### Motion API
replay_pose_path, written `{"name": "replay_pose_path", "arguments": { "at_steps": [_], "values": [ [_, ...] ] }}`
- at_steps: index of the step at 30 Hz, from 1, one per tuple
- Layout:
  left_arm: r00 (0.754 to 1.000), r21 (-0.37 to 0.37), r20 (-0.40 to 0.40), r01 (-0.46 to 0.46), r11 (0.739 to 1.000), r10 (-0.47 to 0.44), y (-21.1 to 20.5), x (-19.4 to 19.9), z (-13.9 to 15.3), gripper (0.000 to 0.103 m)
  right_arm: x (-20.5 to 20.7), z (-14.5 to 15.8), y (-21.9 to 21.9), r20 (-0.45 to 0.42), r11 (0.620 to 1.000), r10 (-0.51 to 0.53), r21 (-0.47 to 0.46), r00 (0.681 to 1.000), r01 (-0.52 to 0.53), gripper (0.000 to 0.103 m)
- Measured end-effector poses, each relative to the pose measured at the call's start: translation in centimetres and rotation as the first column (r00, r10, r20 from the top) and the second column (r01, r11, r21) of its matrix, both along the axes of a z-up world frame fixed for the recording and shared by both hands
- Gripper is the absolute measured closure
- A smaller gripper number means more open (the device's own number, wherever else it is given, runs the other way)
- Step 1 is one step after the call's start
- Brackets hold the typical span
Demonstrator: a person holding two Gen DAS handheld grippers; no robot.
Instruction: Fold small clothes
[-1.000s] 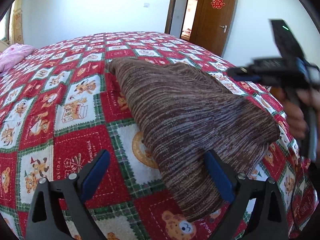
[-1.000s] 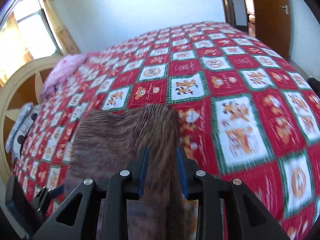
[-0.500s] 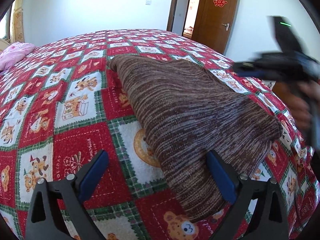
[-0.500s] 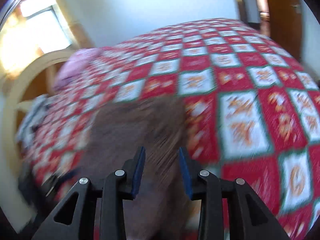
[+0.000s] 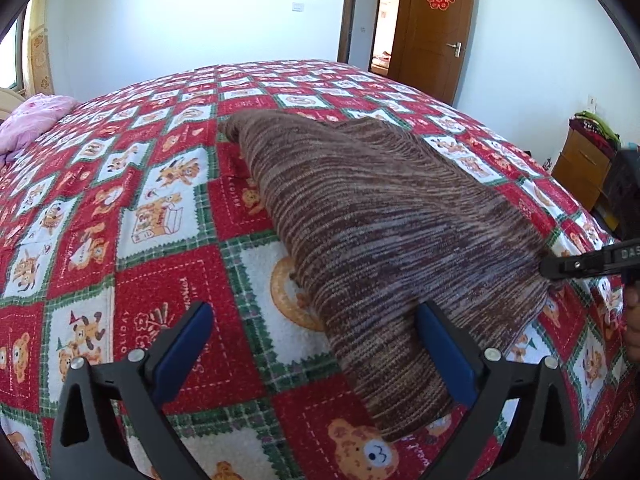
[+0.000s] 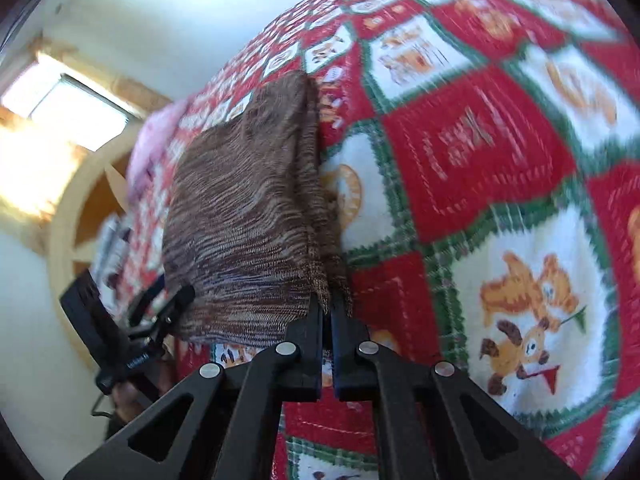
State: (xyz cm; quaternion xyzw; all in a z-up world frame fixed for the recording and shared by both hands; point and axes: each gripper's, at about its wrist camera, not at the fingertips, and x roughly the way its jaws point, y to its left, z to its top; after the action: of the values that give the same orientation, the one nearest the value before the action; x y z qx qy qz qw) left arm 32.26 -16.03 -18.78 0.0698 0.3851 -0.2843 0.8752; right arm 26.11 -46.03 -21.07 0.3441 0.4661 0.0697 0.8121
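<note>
White walls and an open brown wooden door (image 5: 434, 24) frame a large bed, covered by a red, white and green patchwork quilt (image 5: 120, 208) printed with cartoon bears. Folded on the quilt lies a brown striped knit garment (image 5: 384, 220), filling the middle and right of the left wrist view and running from the upper centre down toward the lower right. A pink pillow (image 5: 28, 120) sits at the far left edge.

At the bottom of that view, the left gripper (image 5: 316, 344) has its jaws spread as wide as they go, having just opened a little further. Its blue-padded right finger rests against the near edge of the garment, while the left finger is over bare quilt; nothing is pinched.

Seen from the right wrist camera, the right gripper (image 6: 327, 312) has just snapped its jaws together, and they pinch the near right corner of the knit garment, with the fabric edge rising from between the black fingers. At the lower left of that view, a wooden headboard (image 6: 68, 216) stands behind.
</note>
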Motion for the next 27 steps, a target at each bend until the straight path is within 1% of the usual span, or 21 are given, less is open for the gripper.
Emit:
{"name": "replay_pose_path", "arguments": {
  "at_steps": [2, 3, 4, 5, 6, 7, 8, 10, 11, 13, 16, 18, 20, 21, 23, 27],
  "values": [
    [1.000, 0.005, -0.002, 0.020, 1.000, -0.020, -0.3, 0.0, 0.0, 0.000, 0.1, 0.4, -0.2, 0.010, 1.000, 0.004, 0.010, 1.000, -0.004, 0.099],
    [1.000, 0.004, -0.007, 0.028, 1.000, -0.028, -0.3, 0.0, -0.1, 0.000, 0.3, 1.0, -0.1, 0.020, 1.000, 0.006, -0.017, 1.000, -0.006, 0.094],
    [0.999, -0.002, -0.019, 0.042, 0.999, -0.042, -0.4, 0.1, -0.1, 0.000, 0.5, 1.9, -0.1, 0.037, 0.997, 0.004, -0.074, 0.999, -0.002, 0.085],
    [0.998, -0.005, -0.029, 0.049, 0.999, -0.049, -0.5, 0.2, -0.2, 0.000, 0.8, 2.6, -0.2, 0.052, 0.994, 0.000, -0.111, 0.999, 0.006, 0.080],
    [0.998, -0.006, -0.041, 0.052, 0.999, -0.052, -0.5, 0.4, -0.3, 0.000, 1.4, 3.5, -0.5, 0.080, 0.990, -0.007, -0.137, 0.997, 0.018, 0.075],
    [0.997, -0.010, -0.051, 0.051, 0.999, -0.051, -0.5, 0.5, -0.3, 0.000, 1.9, 4.1, -0.6, 0.099, 0.990, -0.005, -0.141, 0.995, 0.019, 0.072],
    [0.997, -0.013, -0.057, 0.049, 0.999, -0.049, -0.5, 0.6, -0.3, 0.000, 2.7, 4.8, -0.6, 0.117, 0.989, -0.001, -0.147, 0.993, 0.019, 0.071],
    [0.997, -0.012, -0.065, 0.039, 0.999, -0.040, -0.7, 0.8, -0.3, 0.000, 4.7, 6.1, -0.7, 0.162, 0.981, 0.015, -0.192, 0.987, 0.017, 0.060],
    [0.997, -0.008, -0.067, 0.036, 0.999, -0.037, -0.8, 0.8, -0.3, 0.000, 6.0, 6.6, -0.6, 0.183, 0.975, 0.032, -0.224, 0.983, 0.010, 0.058],
    [0.997, 0.004, -0.070, 0.031, 0.999, -0.031, -1.1, 1.0, -0.3, 0.000, 8.3, 6.6, -0.5, 0.185, 0.972, 0.058, -0.233, 0.981, -0.014, 0.052],
    [0.997, 0.016, -0.076, 0.030, 0.999, -0.029, -1.3, 1.1, -0.4, 0.000, 11.7, 5.2, -1.1, 0.141, 0.982, 0.069, -0.182, 0.988, -0.042, 0.050],
    [0.996, 0.019, -0.081, 0.033, 0.999, -0.031, -1.3, 1.2, -0.6, 0.000, 14.0, 3.7, -1.1, 0.107, 0.979, 0.064, -0.198, 0.992, -0.042, 0.050],
    [0.996, 0.017, -0.084, 0.034, 0.999, -0.033, -1.3, 1.2, -0.6, 0.000, 15.4, 2.2, -1.1, 0.069, 0.974, 0.062, -0.224, 0.996, -0.045, 0.050],
    [0.996, 0.014, -0.087, 0.034, 0.999, -0.033, -1.3, 1.3, -0.6, 0.000, 15.9, 1.6, -1.4, 0.062, 0.974, 0.063, -0.221, 0.996, -0.048, 0.050],
    [0.995, 0.012, -0.089, 0.036, 0.999, -0.035, -1.2, 1.3, -0.6, 0.000, 16.1, 1.3, -2.1, 0.099, 0.980, 0.052, -0.194, 0.994, -0.032, 0.050],
    [0.994, 0.011, -0.097, 0.043, 0.999, -0.042, -1.4, 1.7, -0.7, 0.000, 16.6, 0.8, -2.9, 0.127, 0.989, 0.039, -0.146, 0.991, -0.020, 0.050]
  ]
}}
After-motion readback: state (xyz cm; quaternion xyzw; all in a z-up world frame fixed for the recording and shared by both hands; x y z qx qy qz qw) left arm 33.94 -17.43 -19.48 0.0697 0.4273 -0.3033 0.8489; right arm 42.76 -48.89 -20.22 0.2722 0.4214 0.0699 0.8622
